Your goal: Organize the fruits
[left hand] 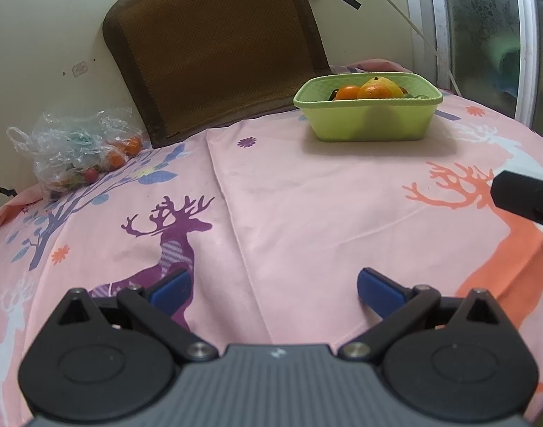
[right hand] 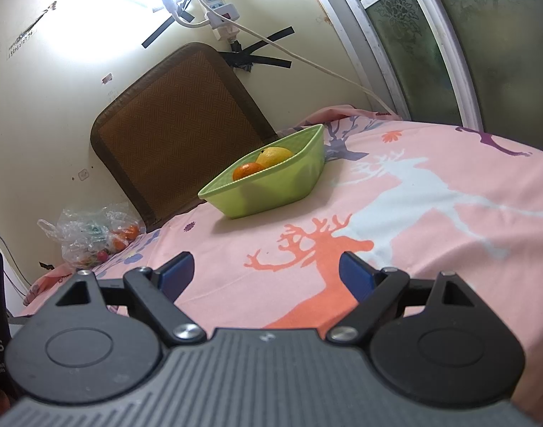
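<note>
A light green basket stands on the pink deer-print cloth at the far right; it also shows in the right wrist view. Inside lie oranges and a yellow fruit; the right wrist view shows an orange and the yellow fruit. A clear plastic bag with more oranges and small red fruit lies at the far left. My left gripper is open and empty, well short of the basket. My right gripper is open and empty over the cloth.
A brown woven mat leans on the wall behind the basket. A window frame stands at the right. A power strip with a white cable hangs on the wall. Part of the right gripper shows at the right edge.
</note>
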A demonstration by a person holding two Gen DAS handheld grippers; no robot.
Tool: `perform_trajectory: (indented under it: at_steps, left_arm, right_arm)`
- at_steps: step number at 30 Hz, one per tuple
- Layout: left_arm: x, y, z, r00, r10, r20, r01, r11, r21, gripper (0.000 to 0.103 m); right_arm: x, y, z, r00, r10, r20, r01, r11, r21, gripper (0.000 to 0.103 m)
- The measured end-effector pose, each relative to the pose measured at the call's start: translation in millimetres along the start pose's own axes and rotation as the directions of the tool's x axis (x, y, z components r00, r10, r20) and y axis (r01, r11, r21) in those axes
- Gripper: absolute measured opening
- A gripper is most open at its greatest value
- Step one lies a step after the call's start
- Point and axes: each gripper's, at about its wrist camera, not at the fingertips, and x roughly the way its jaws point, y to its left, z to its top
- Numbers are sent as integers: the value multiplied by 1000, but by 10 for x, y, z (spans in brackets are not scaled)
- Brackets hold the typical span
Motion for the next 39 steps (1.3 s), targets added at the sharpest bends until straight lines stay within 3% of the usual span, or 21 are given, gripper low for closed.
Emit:
perform_trajectory:
  at_steps: [20, 39]
  left_arm:
    - [-15, -33, -1, 999, 52, 17, -52, 998, 31, 103]
    - [-65, -51, 21, 997, 55, 56, -58, 997, 50, 103]
  right_arm:
    - [-3, -1, 1, 1000, -1, 0, 1, 1000, 2, 90]
    - [-18, 3, 8, 1000, -3, 14, 3, 1000, -1, 90]
